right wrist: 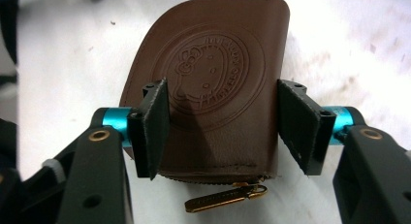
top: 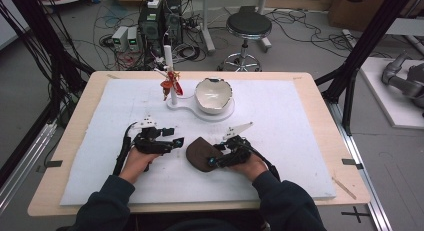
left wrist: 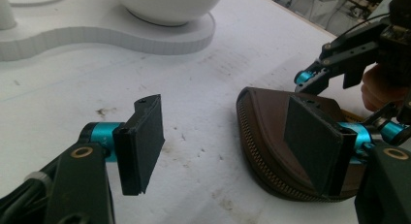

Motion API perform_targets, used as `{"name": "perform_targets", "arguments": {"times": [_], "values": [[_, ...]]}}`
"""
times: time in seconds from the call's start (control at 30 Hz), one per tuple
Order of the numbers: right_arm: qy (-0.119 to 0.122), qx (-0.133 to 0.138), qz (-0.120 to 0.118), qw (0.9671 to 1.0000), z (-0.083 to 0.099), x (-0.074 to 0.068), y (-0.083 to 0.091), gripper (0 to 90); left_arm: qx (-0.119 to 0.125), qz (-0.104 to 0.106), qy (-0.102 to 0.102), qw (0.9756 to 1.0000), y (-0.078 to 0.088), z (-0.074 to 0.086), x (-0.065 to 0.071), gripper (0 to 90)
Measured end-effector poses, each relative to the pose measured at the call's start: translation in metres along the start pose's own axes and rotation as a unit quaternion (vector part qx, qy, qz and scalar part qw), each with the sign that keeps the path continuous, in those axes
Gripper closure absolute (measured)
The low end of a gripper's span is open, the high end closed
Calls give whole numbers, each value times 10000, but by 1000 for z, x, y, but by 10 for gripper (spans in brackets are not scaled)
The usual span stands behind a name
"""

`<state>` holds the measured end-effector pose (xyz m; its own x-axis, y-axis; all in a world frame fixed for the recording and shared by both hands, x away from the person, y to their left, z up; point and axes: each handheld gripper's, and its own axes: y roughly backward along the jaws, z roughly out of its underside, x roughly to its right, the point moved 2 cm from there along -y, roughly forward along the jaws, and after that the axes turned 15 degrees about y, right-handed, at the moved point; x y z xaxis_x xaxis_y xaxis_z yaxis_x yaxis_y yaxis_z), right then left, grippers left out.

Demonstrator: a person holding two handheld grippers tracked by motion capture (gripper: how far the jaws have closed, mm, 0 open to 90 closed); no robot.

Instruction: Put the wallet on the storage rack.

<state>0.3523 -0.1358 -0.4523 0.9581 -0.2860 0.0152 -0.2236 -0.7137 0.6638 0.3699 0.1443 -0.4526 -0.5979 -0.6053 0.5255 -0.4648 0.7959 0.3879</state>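
The only lettering you've got here is on the brown leather zip pouch (right wrist: 213, 83). In your right gripper view there's a round embossed stamp (right wrist: 213, 71) pressed into its top face: a cartoon cat head with a bow, ringed by raised letters. The bit curving along the lower right looks like "HELLO KI…", but the rest of the ring is too shallow and blurry to read properly. The gold zipper pull (right wrist: 225, 199) at the pouch's near edge seems to carry tiny engraved characters, way too small to make out.
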Motion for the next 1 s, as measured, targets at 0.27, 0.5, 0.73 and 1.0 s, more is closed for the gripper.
{"name": "perform_targets", "arguments": {"times": [0.27, 0.5, 0.73, 1.0], "values": [[1352, 51, 582, 9891, -9, -16, 3, 418, -555, 539, 27, 9970, -19, 5, 9, 307], [1378, 64, 587, 9887, -9, -16, 2, 413, -738, 687, -188, 9947, -23, 7, 15, 567], [695, 174, 191, 9972, -3, -4, 0, 329, -578, 734, -633, 9936, -19, 6, 21, 614], [-270, 344, -823, 9956, 8, 13, -3, 409, -361, 826, -1004, 9909, -15, 4, 27, 641]]}}
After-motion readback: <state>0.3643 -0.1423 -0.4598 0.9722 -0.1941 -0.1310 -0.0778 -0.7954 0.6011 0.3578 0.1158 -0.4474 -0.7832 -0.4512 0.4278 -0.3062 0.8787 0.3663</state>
